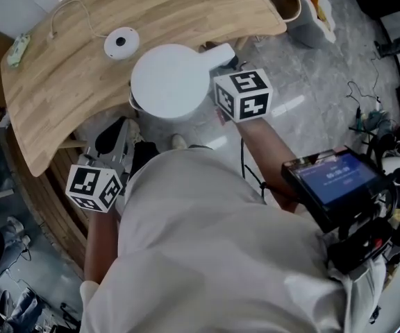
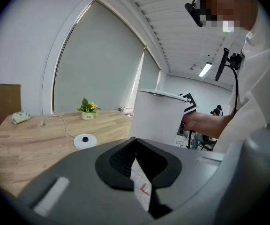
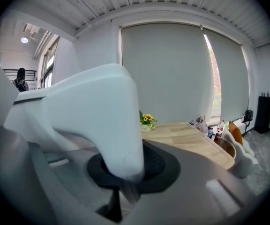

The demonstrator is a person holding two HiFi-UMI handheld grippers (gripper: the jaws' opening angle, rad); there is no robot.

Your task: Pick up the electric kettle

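The lift looks done: the right gripper (image 3: pixel 123 172) is clamped part-closed on the handle of the electric kettle (image 1: pixel 170 82), held in the air at the near edge of the table (image 1: pixel 61 89), clear of its base (image 1: pixel 121 43) (left gripper (image 2: pixel 137 172) idle, jaws together), so next it calls for a steady, level hold.

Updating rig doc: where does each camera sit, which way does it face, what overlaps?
Head view: on the person's head, steeply down at table and kettle; shirt shows.
Left gripper view: on the left gripper, across the table toward kettle and blind; its jaws, right hand show.
Right gripper view: on the right gripper, toward the blind; its jaws grip the kettle handle.
Shared: kettle in all three; flower pot in both gripper views.
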